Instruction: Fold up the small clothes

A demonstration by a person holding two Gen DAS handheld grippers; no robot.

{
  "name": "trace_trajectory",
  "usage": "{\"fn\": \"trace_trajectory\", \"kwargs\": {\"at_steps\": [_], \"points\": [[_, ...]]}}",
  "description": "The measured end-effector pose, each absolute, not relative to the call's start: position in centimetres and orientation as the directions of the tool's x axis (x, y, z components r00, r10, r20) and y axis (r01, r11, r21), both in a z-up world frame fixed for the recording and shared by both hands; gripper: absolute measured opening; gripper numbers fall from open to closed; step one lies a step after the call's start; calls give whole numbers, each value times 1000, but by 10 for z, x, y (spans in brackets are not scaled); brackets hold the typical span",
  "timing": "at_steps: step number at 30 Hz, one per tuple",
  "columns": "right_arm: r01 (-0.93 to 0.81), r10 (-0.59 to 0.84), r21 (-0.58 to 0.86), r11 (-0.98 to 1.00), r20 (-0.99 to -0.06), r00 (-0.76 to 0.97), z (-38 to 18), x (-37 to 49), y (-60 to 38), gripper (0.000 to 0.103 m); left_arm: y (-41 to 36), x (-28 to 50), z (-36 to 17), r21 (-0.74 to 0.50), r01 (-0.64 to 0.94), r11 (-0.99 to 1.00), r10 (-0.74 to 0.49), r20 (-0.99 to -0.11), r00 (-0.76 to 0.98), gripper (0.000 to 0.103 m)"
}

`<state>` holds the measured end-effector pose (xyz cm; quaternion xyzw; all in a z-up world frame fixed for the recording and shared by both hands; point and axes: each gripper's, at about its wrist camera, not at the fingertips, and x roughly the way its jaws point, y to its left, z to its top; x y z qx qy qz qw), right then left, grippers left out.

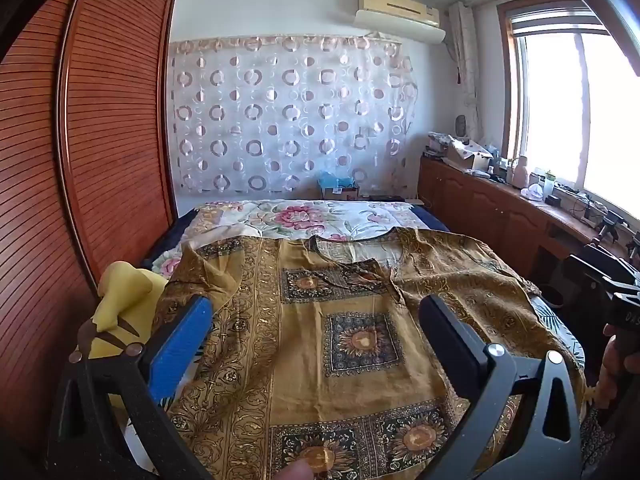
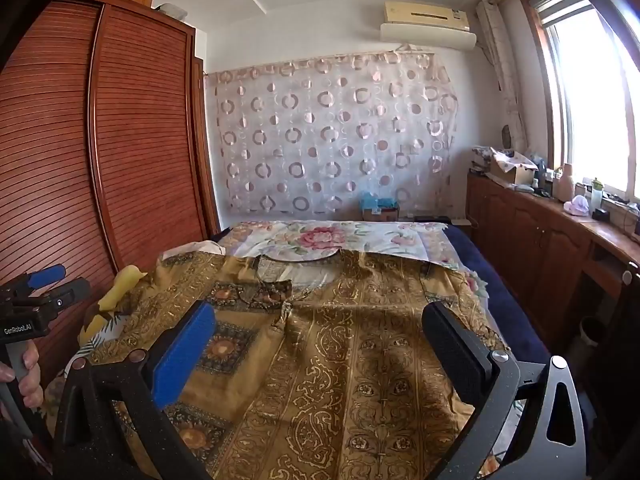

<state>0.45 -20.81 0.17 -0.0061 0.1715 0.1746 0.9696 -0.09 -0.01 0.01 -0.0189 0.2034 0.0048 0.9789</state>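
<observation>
A mustard-brown patterned top [image 1: 352,320] with sunflower squares lies spread flat on the bed, neckline toward the far wall; it fills the right wrist view too [image 2: 360,344]. My left gripper [image 1: 316,312] hovers above its near left half, open wide, nothing between the blue pad and the black pad. My right gripper [image 2: 320,320] hovers above the near right half, also open and empty. The left gripper's body shows at the left edge of the right wrist view [image 2: 36,296], held by a hand.
A yellow garment [image 1: 120,300] lies bunched at the bed's left edge by the brown louvred wardrobe [image 1: 100,140]. A floral sheet [image 1: 304,216] covers the bed's far part. A wooden cabinet [image 2: 540,232] with clutter runs under the window on the right.
</observation>
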Motion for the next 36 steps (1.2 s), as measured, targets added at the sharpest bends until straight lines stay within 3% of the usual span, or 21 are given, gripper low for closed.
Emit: {"fn": "trace_trajectory", "kwargs": {"at_steps": [36], "points": [[-341,340,54,938,-329,881,1,4,-208,103,-1,-2,0,-25,-12,1000,1,-398,917,103]]}}
